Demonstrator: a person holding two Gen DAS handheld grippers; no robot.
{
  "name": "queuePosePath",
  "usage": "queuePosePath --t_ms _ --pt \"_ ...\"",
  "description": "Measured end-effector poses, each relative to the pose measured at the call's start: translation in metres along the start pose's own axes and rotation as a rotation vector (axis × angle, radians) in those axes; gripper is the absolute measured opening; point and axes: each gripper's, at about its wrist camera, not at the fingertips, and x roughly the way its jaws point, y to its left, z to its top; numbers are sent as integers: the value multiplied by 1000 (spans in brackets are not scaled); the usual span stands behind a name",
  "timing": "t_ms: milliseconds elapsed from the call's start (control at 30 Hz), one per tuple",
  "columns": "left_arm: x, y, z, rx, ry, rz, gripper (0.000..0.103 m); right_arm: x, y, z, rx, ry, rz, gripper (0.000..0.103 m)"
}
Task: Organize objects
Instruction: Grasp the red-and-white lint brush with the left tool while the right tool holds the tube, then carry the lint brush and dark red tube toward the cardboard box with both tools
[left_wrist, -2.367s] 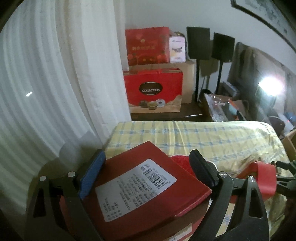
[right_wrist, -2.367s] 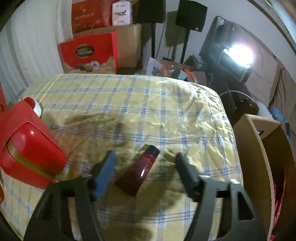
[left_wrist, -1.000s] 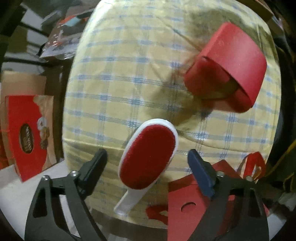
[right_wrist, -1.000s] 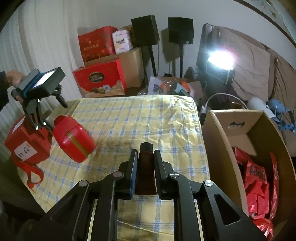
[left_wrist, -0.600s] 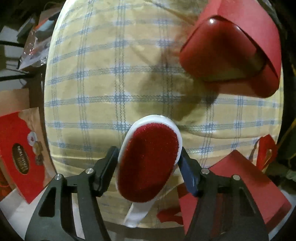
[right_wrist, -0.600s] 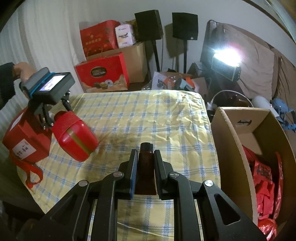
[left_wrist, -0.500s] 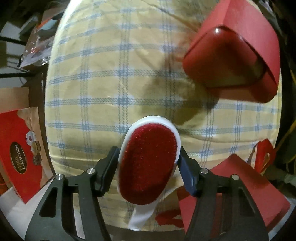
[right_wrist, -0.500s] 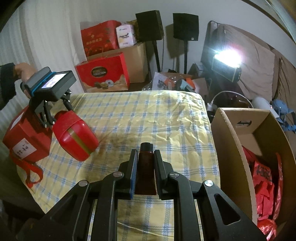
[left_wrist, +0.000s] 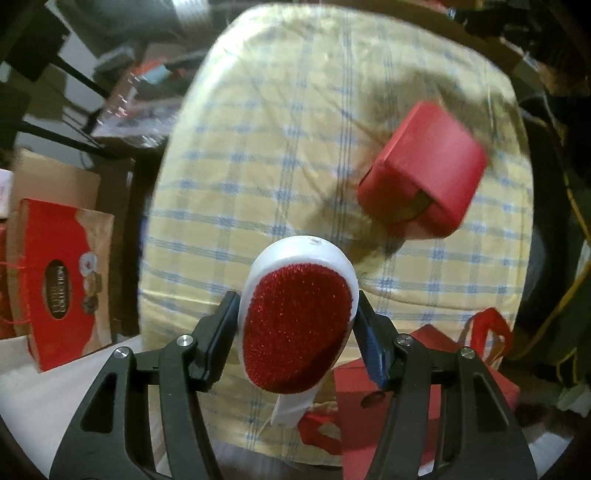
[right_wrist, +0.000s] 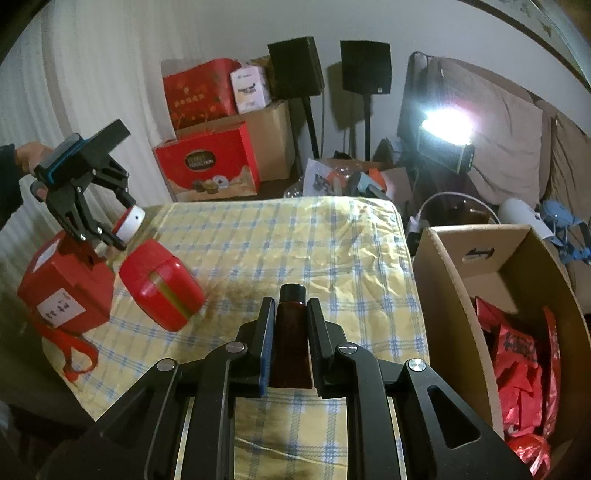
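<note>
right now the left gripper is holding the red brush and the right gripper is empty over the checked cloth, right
Not quite. The right gripper is not empty: in the right wrist view its jaws are shut on a dark red tube above the checked cloth. The left gripper does hold the red brush.

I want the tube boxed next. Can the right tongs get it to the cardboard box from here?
Probably yes: the right tongs grip the dark tube, and the open-topped cardboard box stands beside the table with nothing between.

Rounded case (right_wrist: 160, 283) on tablecloth (right_wrist: 314, 236), just right of paper bag (right_wrist: 66, 291).
</note>
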Motion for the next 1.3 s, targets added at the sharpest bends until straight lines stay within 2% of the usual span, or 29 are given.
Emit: queuePosePath --t_ms 100,267,367,433,500,567,600,667,767,867,933,1000,1033,1133,1200,1300 --pt "-25 -2 -3 -52 -34 47 57 -8 3 2 -3 -19 3 16" --pt "-77 13 -9 -209 -196 103 57 -21 5 3 -7 -44 7 16" --pt "-97 10 -13 -296 -253 145 57 -28 7 1 -11 -56 10 16" --pt "-117 -1 -19 -344 -333 172 57 -34 9 1 -16 -66 8 16" --pt "-129 -5 -21 -399 -398 174 57 -40 8 0 -23 -73 -4 16" --pt "-143 -2 -26 -541 -443 168 57 -45 5 -1 -16 -84 -4 16" --pt "-151 8 -34 -695 -466 144 57 -48 4 -1 -12 -90 -6 16" --pt "-160 12 -46 -807 -520 101 57 -54 2 -1 -8 -100 -8 16" --pt "-175 -4 -56 -845 -634 61 56 -62 0 -2 -12 -110 -3 16" --pt "-190 -28 -59 -855 -708 80 57 -66 -2 -1 -23 -110 -5 16" --pt "-202 -47 -59 -871 -762 132 56 -70 -5 -1 -32 -113 -6 16" --pt "-214 -69 -61 -899 -803 249 57 -76 -7 -1 -32 -129 -15 16" --pt "-218 -80 -64 -934 -829 333 57 -80 -9 -2 -30 -142 -20 16" --pt "-224 -110 -76 -1045 -895 499 56 -93 -13 -8 -29 -174 -32 16" --pt "-224 -125 -79 -1087 -944 518 56 -100 -18 -13 -30 -183 -39 16" --pt "-219 -137 -72 -1098 -979 484 56 -103 -27 -20 -27 -175 -46 16"
